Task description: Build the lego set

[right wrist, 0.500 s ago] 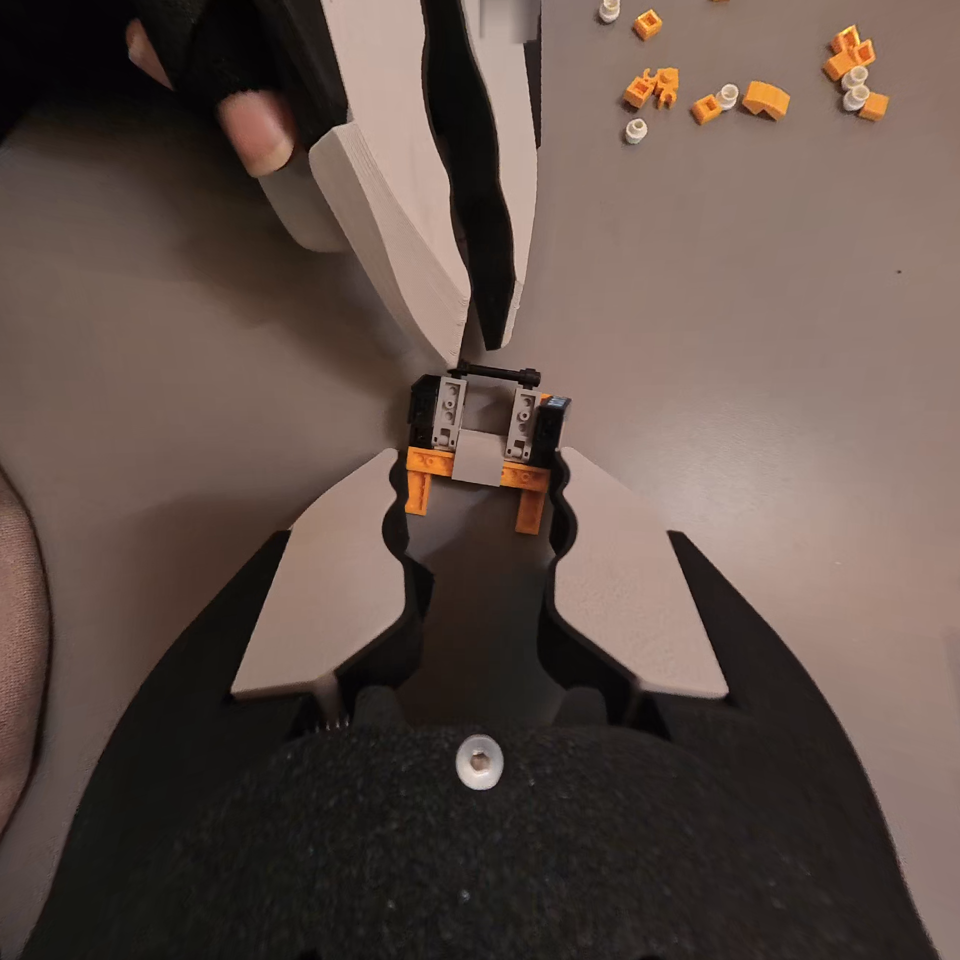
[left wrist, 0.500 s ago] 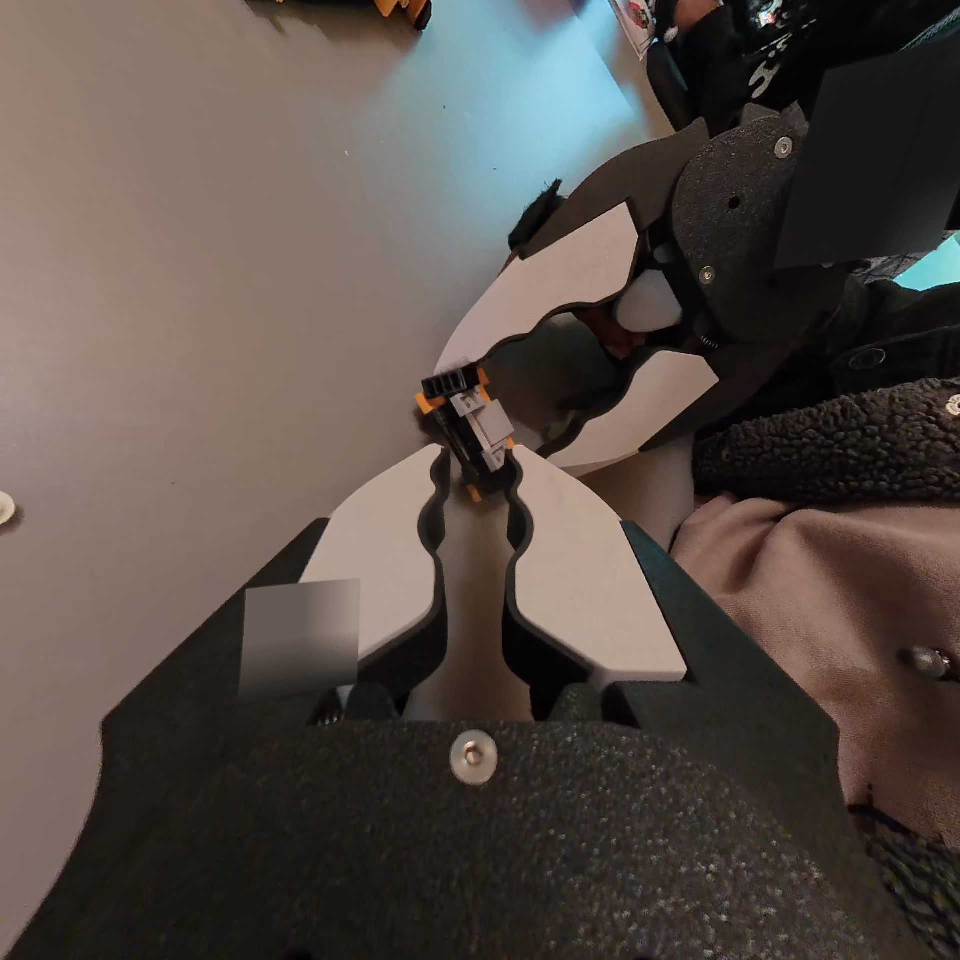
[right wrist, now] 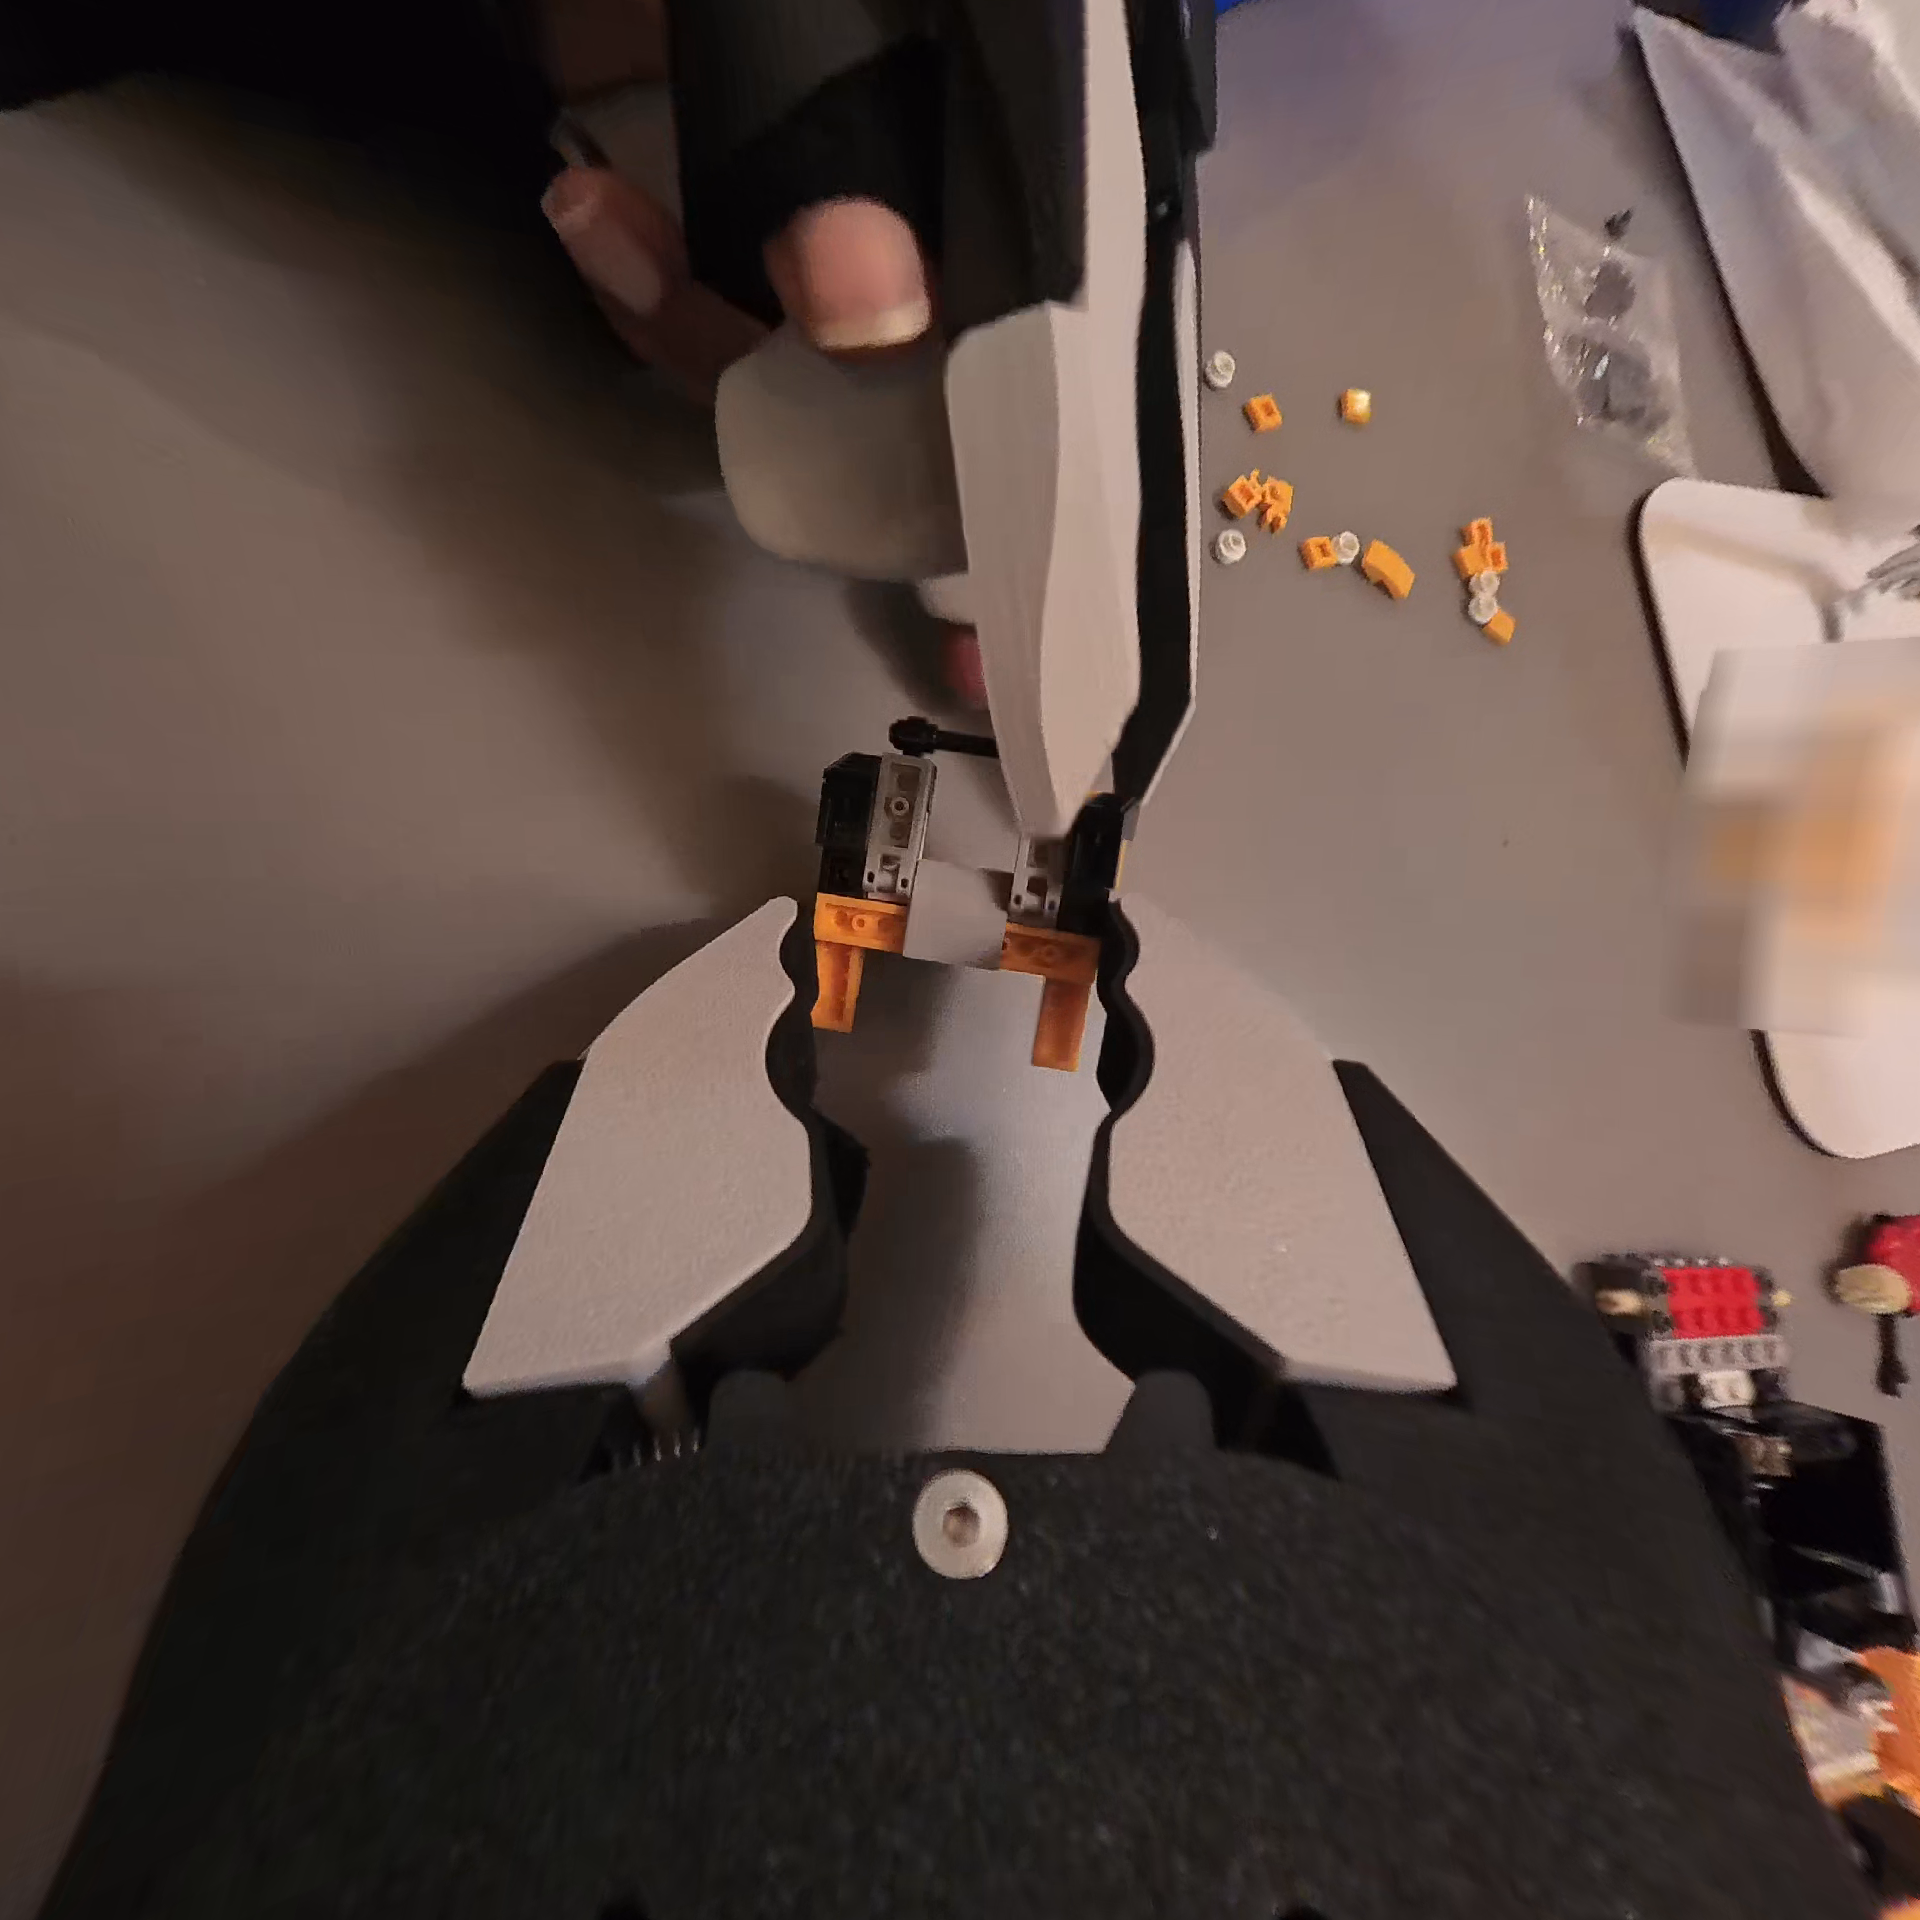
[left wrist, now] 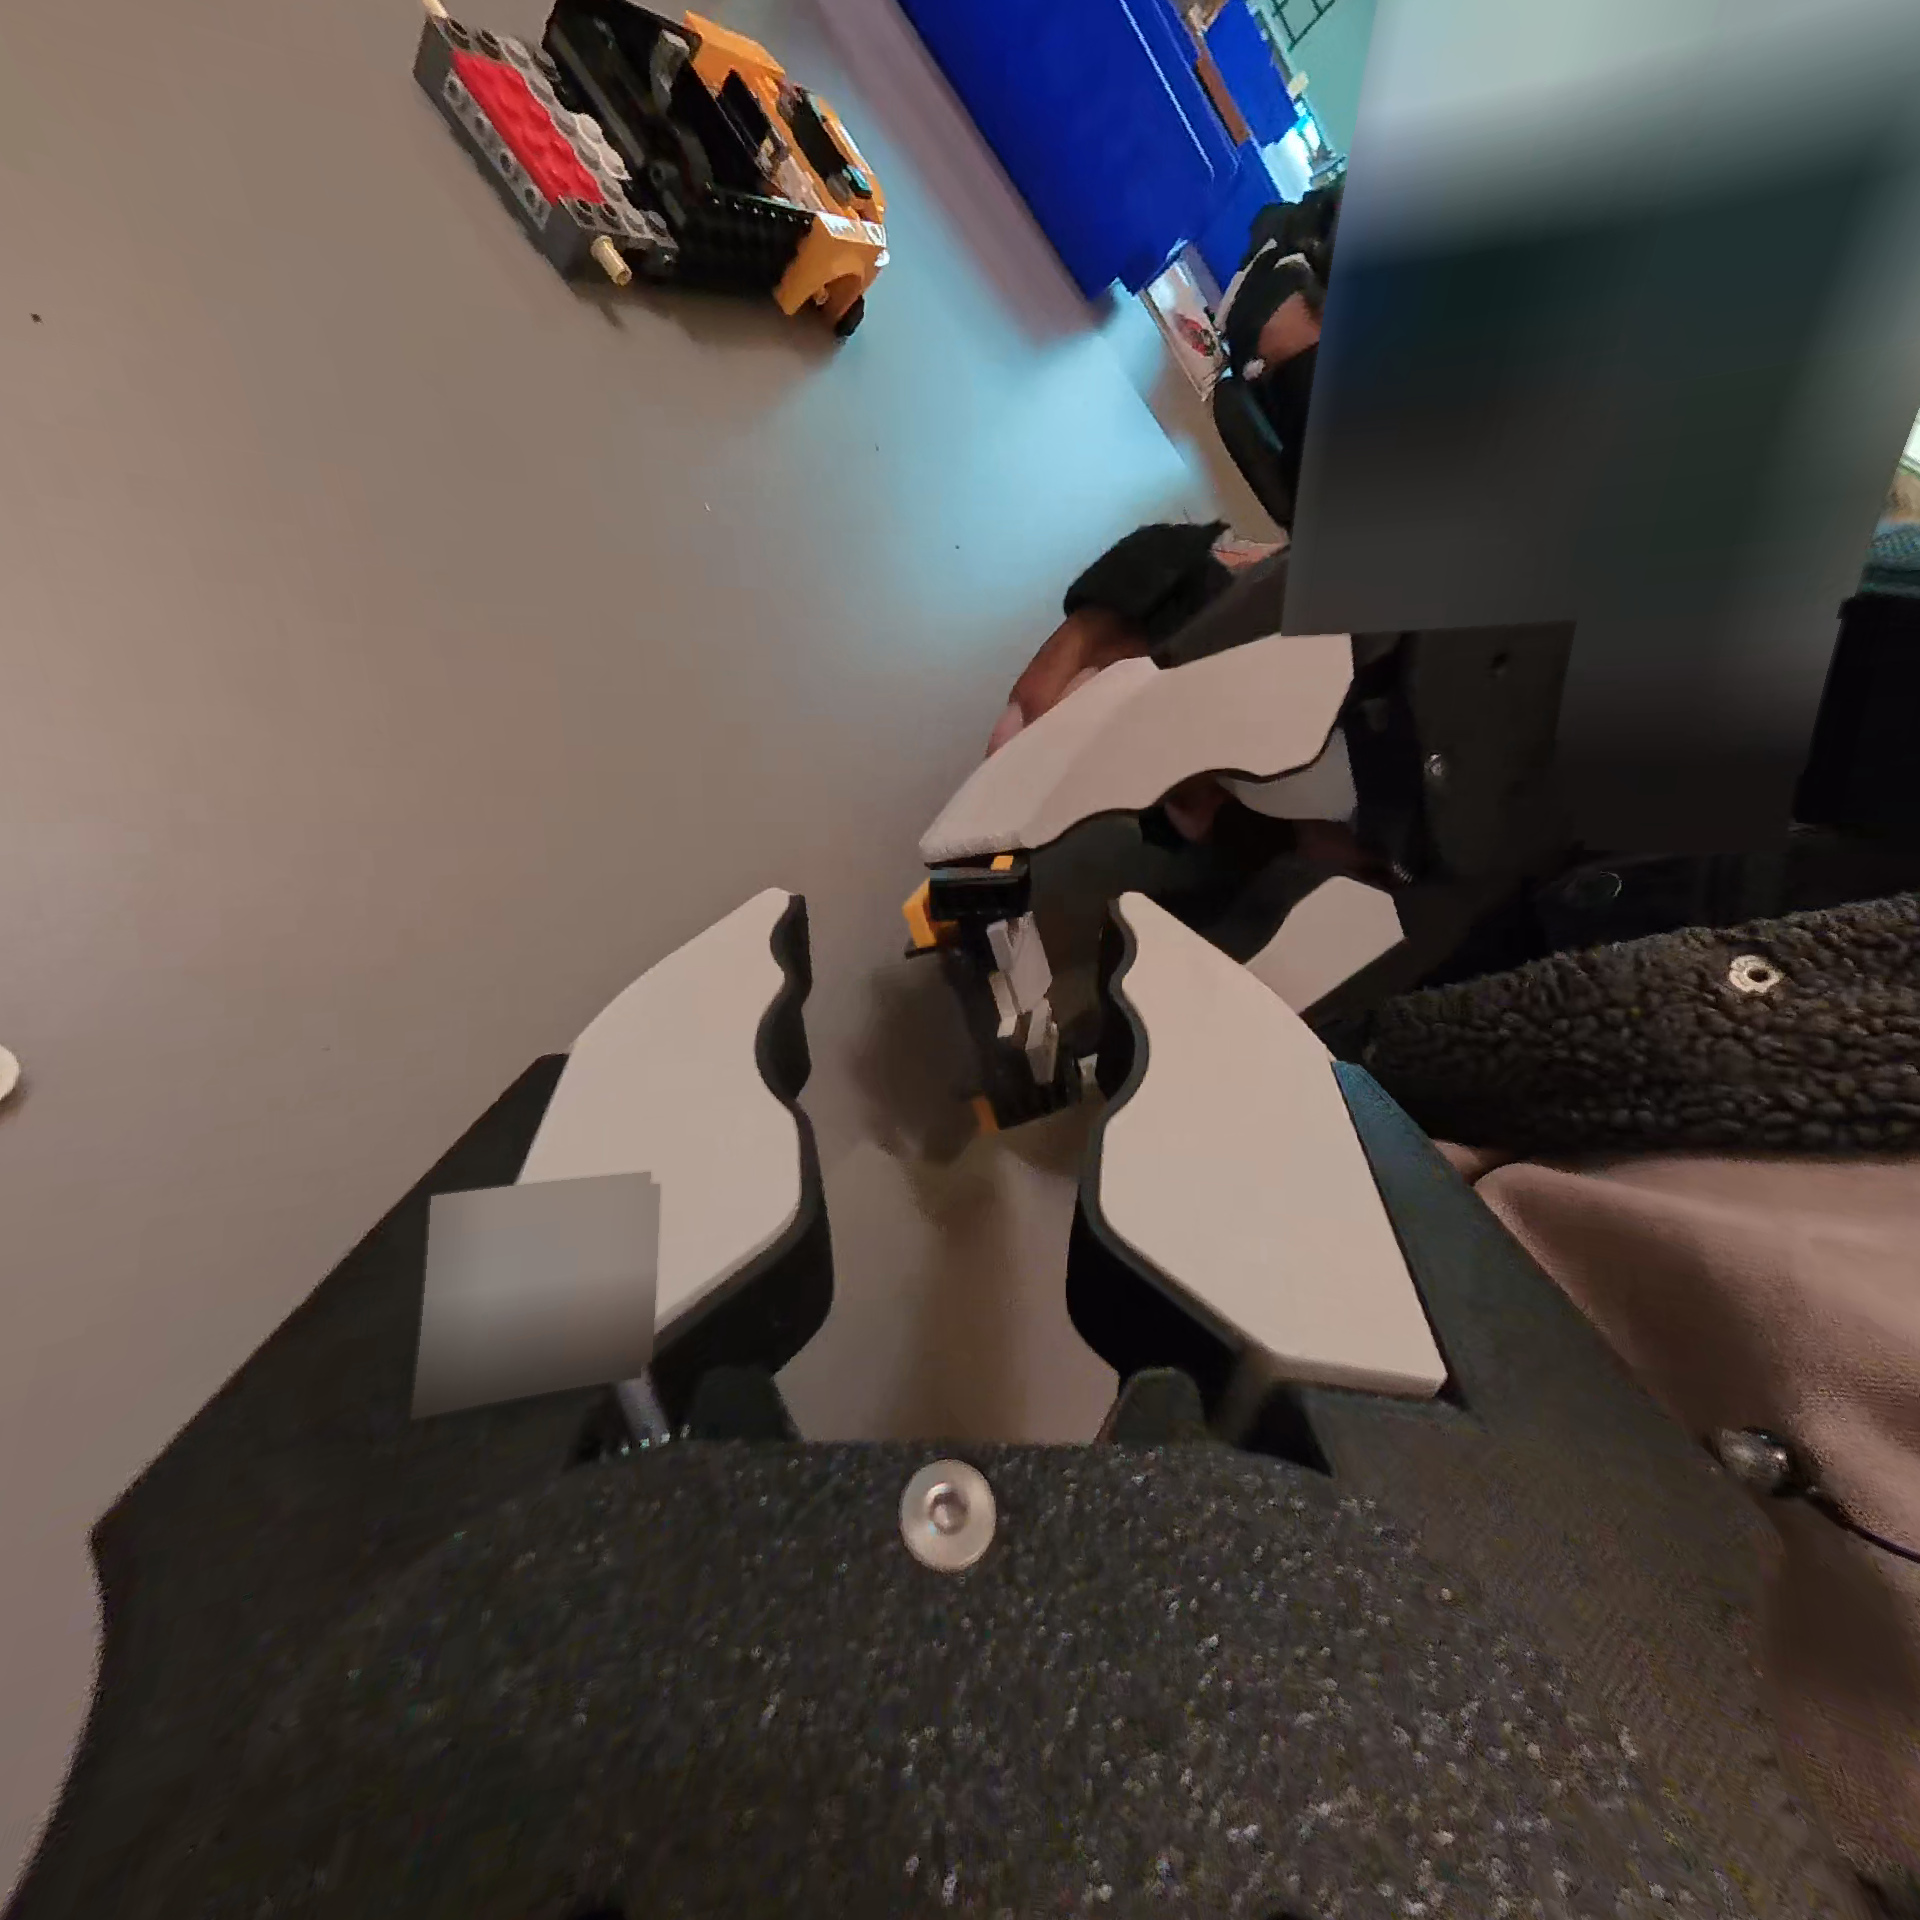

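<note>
A small lego assembly (right wrist: 956,904) of orange, grey and black pieces, with a thin black bar on top, hangs just above the grey table. My right gripper (right wrist: 956,925) is shut on it, fingertips pressing its two orange ends. My left gripper (left wrist: 956,914) is open. The assembly (left wrist: 987,997) lies between the left gripper's fingers, close to the right one. In the right wrist view the left gripper's fingers (right wrist: 1049,582) come down from above, and a tip meets the assembly's right side. In the left wrist view the right gripper's upper finger (left wrist: 1122,748) rests on the assembly's top.
A partly built orange, black and red car model (left wrist: 675,156) stands at the far left, and shows in the right wrist view (right wrist: 1704,1320). Loose orange and white pieces (right wrist: 1351,540), a clear bag of parts (right wrist: 1600,322) and a white tray (right wrist: 1745,623) lie to the right. A dark sleeve (left wrist: 1662,1018) is close by. My left and right fingertips are right by each other.
My left gripper was shut on the assembly's end and has opened. My right gripper keeps its hold on the assembly. Both views have shifted, so the car model now shows.
</note>
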